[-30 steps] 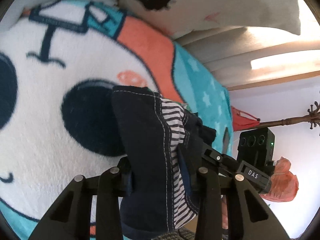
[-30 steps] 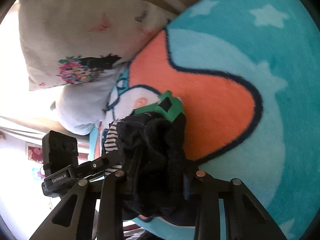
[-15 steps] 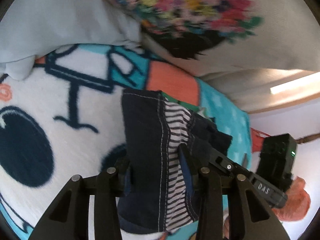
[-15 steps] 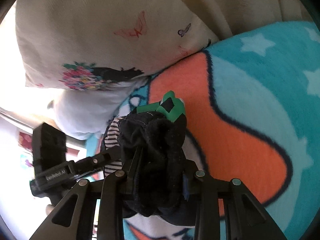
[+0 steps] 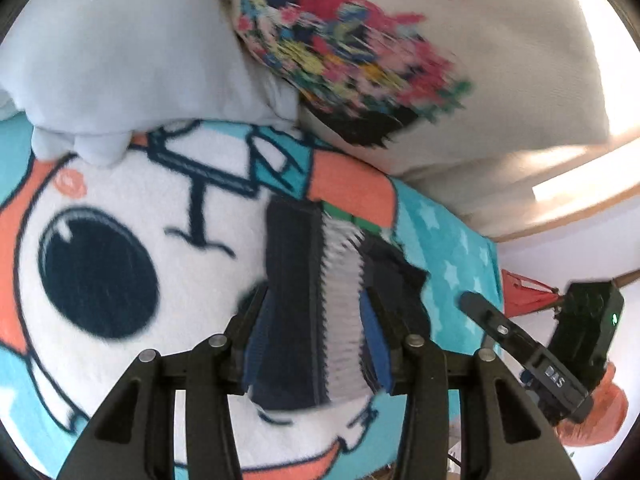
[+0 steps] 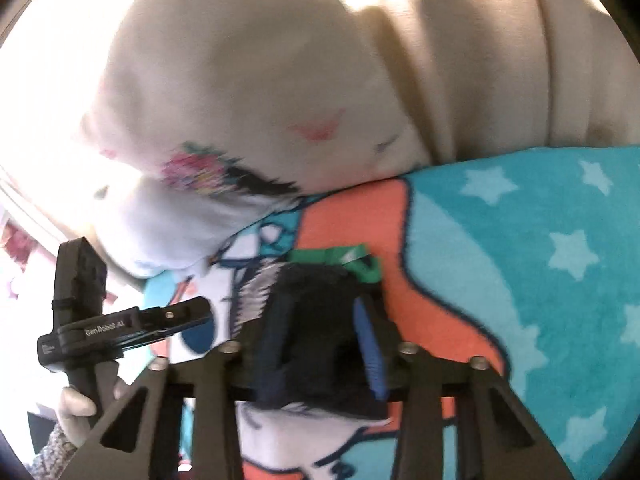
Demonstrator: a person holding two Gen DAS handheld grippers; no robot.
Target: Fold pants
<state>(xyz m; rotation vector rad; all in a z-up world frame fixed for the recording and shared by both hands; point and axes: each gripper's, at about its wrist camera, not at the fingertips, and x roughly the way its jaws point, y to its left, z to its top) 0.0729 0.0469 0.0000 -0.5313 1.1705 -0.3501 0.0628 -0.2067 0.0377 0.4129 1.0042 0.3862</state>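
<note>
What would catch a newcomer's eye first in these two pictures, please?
First, the dark pants with a striped lining, bunched between the left tongs and the right tongs. Behind them spreads a bright cartoon blanket with a big dark eye, and at the top lies a cream pillow printed with flowers.

Cartoon fleece blanket (image 5: 120, 208) underneath; floral pillow (image 5: 420, 60) and pale blue cushion (image 5: 120, 60) at its far edge.
</note>
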